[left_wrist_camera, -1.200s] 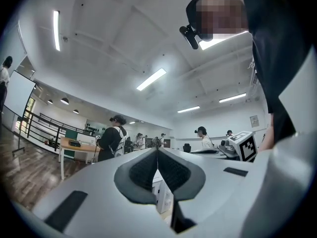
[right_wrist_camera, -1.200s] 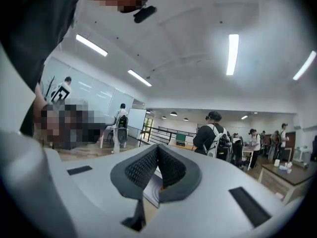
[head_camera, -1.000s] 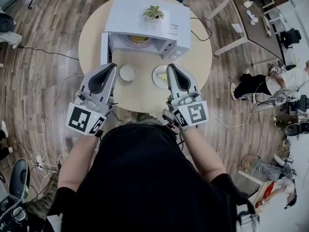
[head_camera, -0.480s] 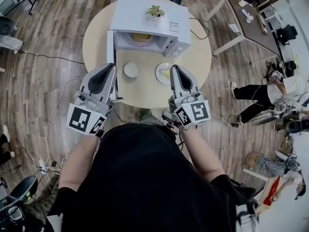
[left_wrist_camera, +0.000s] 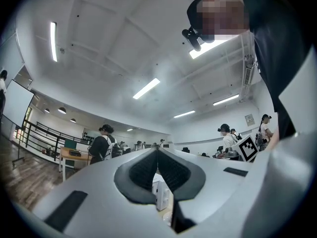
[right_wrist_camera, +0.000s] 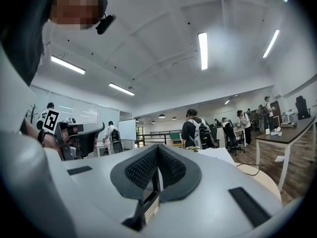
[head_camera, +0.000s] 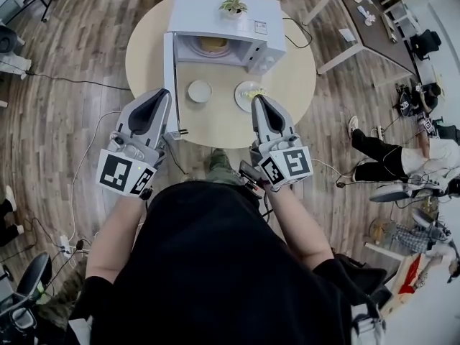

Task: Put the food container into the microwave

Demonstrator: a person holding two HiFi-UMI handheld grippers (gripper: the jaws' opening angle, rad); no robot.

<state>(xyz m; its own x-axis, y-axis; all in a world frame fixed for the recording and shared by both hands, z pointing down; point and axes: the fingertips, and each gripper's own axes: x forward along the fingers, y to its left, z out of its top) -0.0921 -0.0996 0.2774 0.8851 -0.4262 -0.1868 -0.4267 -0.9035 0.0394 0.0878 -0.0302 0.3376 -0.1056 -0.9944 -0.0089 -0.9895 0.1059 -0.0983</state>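
Head view is showing me holding both grippers over the near edge of the round pale wooden desk (head_camera: 291, 85). My left gripper (head_camera: 166, 94) is hovering at the desk's 8 o'clock, just beside the swung-open door (head_camera: 170, 70) of the white box-shaped microwave (head_camera: 223, 16), which is sitting at 12 o'clock. My right gripper (head_camera: 256, 100) is hovering at 5 o'clock. Both pairs of jaws are pressing together, pinching nothing. The round food container with yellowish contents (head_camera: 213, 45) is sitting inside the microwave's open cavity. A small white round dish (head_camera: 199, 90) and a white plate of yellow-green food (head_camera: 246, 92) are lying mid-desk, in front of the microwave. A small green potted plant (head_camera: 233, 6) is standing on the microwave's roof.
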